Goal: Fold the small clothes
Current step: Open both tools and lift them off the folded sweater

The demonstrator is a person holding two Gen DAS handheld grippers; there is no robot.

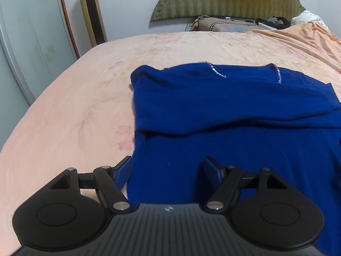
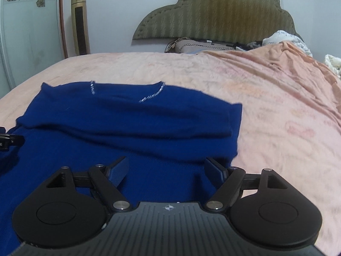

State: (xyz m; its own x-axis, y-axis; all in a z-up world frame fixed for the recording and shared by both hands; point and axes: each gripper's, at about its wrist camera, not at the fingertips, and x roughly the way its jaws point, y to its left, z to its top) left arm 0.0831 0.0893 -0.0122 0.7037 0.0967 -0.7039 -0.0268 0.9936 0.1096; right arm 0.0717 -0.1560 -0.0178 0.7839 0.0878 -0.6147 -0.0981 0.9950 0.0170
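A royal blue knit top (image 1: 223,111) with a sparkly neckline lies flat on the pink bedsheet (image 1: 70,111), its sides folded in across the chest. My left gripper (image 1: 168,166) hovers open over the top's near left edge, nothing between its fingers. In the right wrist view the same blue top (image 2: 127,128) fills the left half, and my right gripper (image 2: 167,166) stands open above its near right part, jaws wide and empty. A bit of the left gripper (image 2: 8,141) shows at that view's left edge.
A padded olive headboard (image 2: 213,15) and pillows with clutter (image 2: 202,44) are at the far end. A peach blanket (image 2: 287,64) is bunched at the right. A gold tower fan (image 2: 80,21) and a wardrobe door (image 1: 21,42) stand left of the bed.
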